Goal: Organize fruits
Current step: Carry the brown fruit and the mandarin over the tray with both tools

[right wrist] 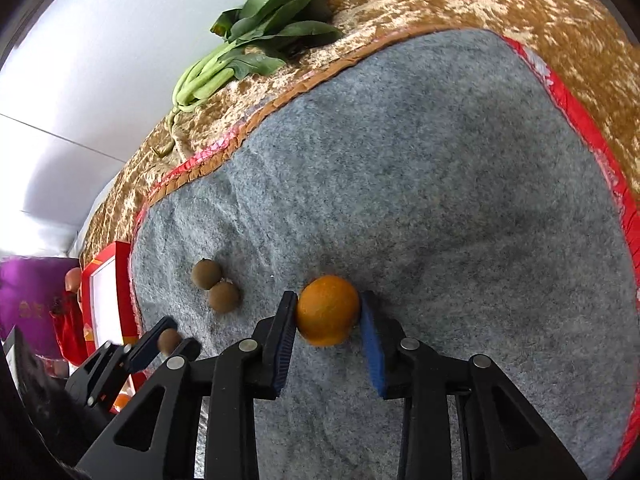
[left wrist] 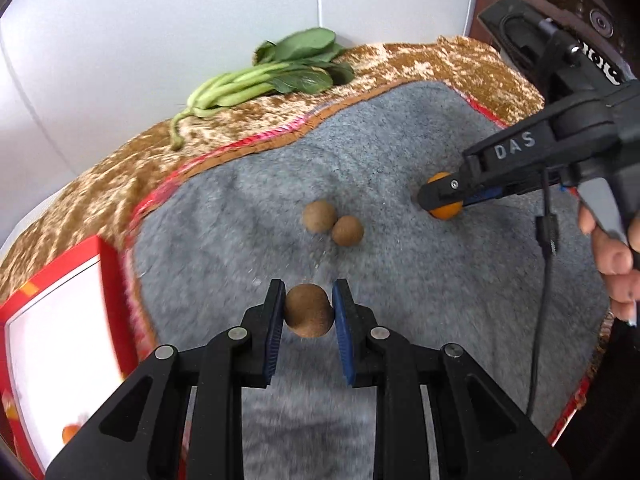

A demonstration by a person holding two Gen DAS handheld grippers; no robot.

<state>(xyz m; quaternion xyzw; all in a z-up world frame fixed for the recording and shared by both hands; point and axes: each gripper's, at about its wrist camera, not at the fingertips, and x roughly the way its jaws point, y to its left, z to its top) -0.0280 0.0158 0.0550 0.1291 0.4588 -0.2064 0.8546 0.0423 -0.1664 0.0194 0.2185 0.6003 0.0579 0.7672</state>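
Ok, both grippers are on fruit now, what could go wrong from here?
1. The left gripper holds the kiwi only at its fingertips; it might slip out on the way to the red box.
2. The right gripper pinches the round orange, and one blue pad looks barely touching, so it could roll free.
3. Two loose kiwis lie touching between the grippers; a sweep could knock them.

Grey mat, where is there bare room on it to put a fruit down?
The grey mat is bare from the orange out to its red trim, and toward the leafy greens. It is crowded near the two loose kiwis and the red box.
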